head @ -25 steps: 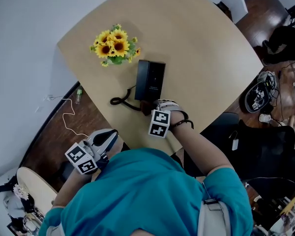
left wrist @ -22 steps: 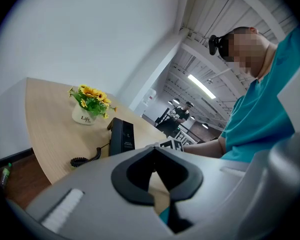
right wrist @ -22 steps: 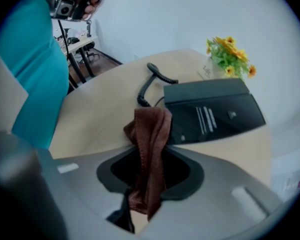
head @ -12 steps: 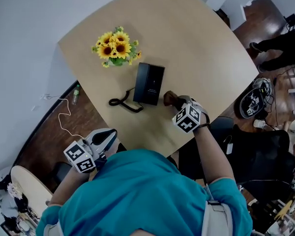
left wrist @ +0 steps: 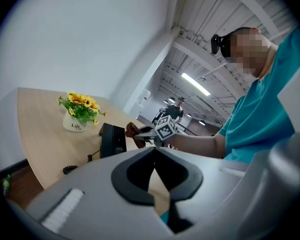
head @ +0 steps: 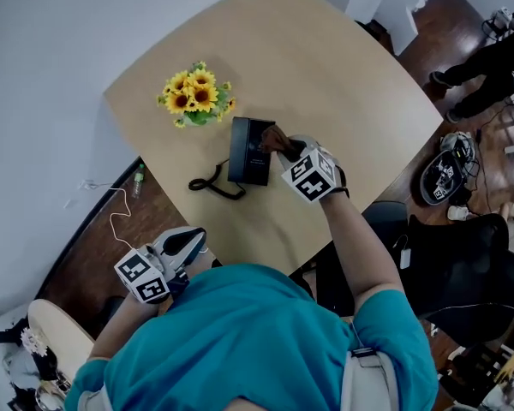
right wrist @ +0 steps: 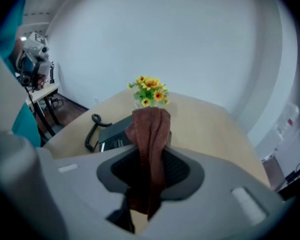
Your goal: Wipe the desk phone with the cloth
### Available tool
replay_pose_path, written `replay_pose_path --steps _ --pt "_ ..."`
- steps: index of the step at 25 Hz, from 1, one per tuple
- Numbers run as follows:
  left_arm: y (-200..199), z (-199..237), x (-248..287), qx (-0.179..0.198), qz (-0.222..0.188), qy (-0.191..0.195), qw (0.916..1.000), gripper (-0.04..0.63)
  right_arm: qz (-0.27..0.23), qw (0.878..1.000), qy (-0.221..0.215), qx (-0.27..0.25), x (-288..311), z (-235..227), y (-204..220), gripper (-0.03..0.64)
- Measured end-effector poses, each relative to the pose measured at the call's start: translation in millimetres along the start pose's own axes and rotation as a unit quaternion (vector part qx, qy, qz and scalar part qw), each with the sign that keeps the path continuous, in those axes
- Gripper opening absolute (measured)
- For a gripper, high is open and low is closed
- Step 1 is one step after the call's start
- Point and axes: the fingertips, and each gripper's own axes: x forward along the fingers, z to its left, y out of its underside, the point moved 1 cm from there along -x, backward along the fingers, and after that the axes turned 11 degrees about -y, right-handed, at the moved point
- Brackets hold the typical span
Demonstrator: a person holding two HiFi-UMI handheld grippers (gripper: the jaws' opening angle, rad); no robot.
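One round-cornered wooden table (head: 343, 67) is seen from above, and everything else is laid on it or held over it. One black desk phone (head: 247, 151) is placed near the middle of the table, a little toward its left side. One white pot of yellow sunflowers (head: 194, 97) is set just beyond the phone, on the far left.

Two grippers are held by the person. The right gripper (head: 287, 151) is brought just beside the right edge of the phone, with its jaws pointed to the phone. The left gripper (head: 188, 240) is kept near the person's body, off the near left edge of the table and well apart from the phone.

One brown cloth (head: 274, 138) is counted. In the right gripper view it is seen clamped between the two jaws, which are pressed onto it, and its free end stands out in front of them. In the head view this free end is found over the far right corner of the phone; whether it touches the phone cannot be told.

In the left gripper view the jaws are seen closed together at their tips, and nothing is held between them.

One curled black cord (head: 210, 182) is laid on the table at the near left side of the phone.
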Motion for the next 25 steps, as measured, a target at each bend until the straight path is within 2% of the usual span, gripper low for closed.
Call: replay_pose_path --steps 4,9,12,17,22,25 --pt "-7.8 -17.5 -3.0 0.004 -0.027 -0.017 0.9995 0.005 -0.076 0.997 -0.019 0.03 -35.8 2.5 -21.7 0.114" --pt "-15.5 -54.6 -17.6 0.005 -0.076 -0.033 0.9966 0.005 -0.142 0.982 -0.105 0.073 -85.4 50.0 -18.1 0.114" --pt "-15.1 -67.2 -52.9 0.017 -0.103 -0.036 0.9939 0.005 -0.157 0.972 -0.153 0.082 -107.5 109.3 -21.4 0.114" --pt "1.9 -63.2 -126.7 0.028 -0.145 -0.015 0.9889 0.005 -0.174 0.965 -0.182 0.074 -133.7 221.6 -44.7 0.114" --pt "36.3 -58.3 -211.4 0.035 -0.141 0.025 0.9891 0.005 -0.206 0.955 -0.191 0.094 -148.4 330.6 -82.1 0.114" --pt "54.5 -60.7 -246.5 0.027 -0.141 0.033 0.9891 0.005 -0.2 0.957 -0.192 0.089 -165.2 381.1 -86.1 0.114"
